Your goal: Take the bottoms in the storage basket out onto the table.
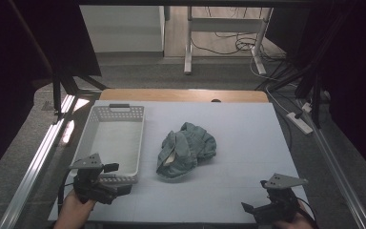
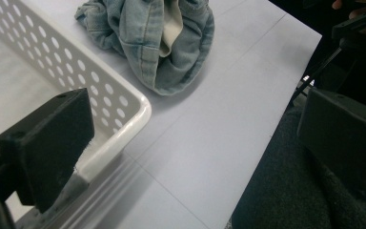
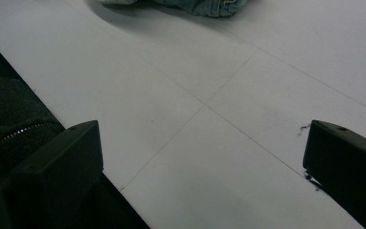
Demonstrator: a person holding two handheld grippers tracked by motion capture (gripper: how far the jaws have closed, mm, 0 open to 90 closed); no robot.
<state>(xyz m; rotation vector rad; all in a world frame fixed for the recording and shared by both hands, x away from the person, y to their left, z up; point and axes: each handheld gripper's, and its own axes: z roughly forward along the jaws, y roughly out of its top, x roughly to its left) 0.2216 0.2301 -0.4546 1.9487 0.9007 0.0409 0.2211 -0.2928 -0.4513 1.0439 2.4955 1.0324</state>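
The soft, crumpled jeans lay in a lump w/ the long side running near-left to far-right on the worktop. Left tongs & right tongs were spread wide, empty.

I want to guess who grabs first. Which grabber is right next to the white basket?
The left gripper. It sits at the near corner of the white basket, jaws open. The right gripper is far across the table, past the crumpled jeans.
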